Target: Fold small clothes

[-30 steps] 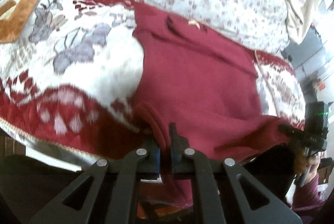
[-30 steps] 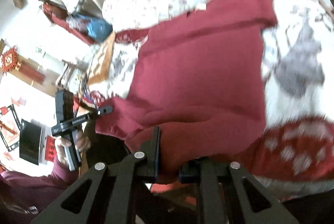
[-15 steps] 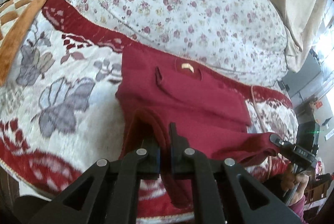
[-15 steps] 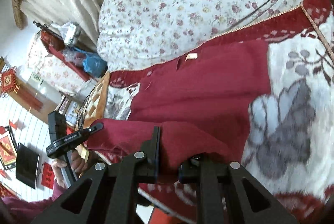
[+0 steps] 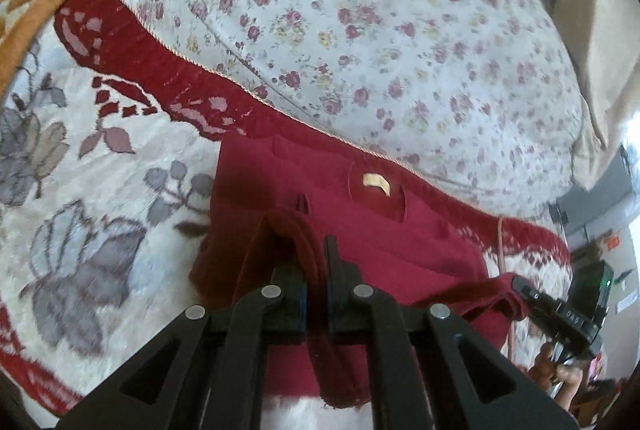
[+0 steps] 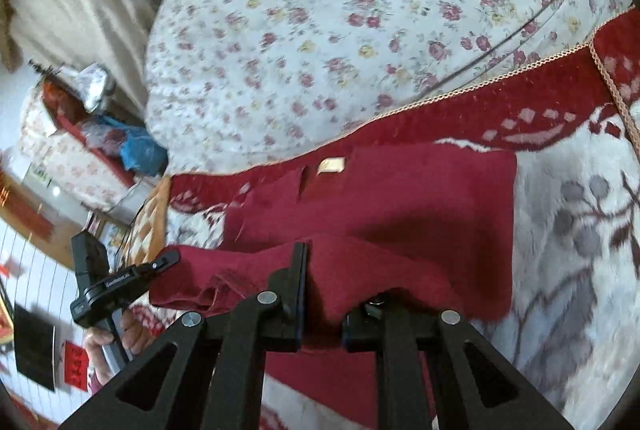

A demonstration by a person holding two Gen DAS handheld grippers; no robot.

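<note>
In the left wrist view, the left tongs (image 5: 316, 270) are pinched narrow on a doubled-over edge of the dark red knitted garment (image 5: 360, 230), with the cloth running up between the two black fingers and hanging down below them. The rest of the garment lies flat ahead on the white plush blanket with grey leaves and a red border (image 5: 100, 157), spread over the bed. Its neckline and a pale sewn-in label (image 5: 376, 182) lie at the far end, close to the blanket's corded border. Beyond that is the rose-printed white quilt (image 5: 360, 9). At the right edge, the right tongs (image 5: 520, 284) grip the other corner of the same lifted hem.

In the right wrist view, the right tongs (image 6: 324, 286) are almost closed on a thick bunch of the garment's edge, which drapes over and hides the right-hand finger. To the left, the left tongs (image 6: 168, 258), held in a person's hand (image 6: 120, 334), hold the opposite corner, with the hem sagging between the two.

I judge this to be the bottom-to-top fold, with the hem lifted over the body. The next move calls for laying that edge down evenly near the neckline, keeping both corners level, and only then letting go.
</note>
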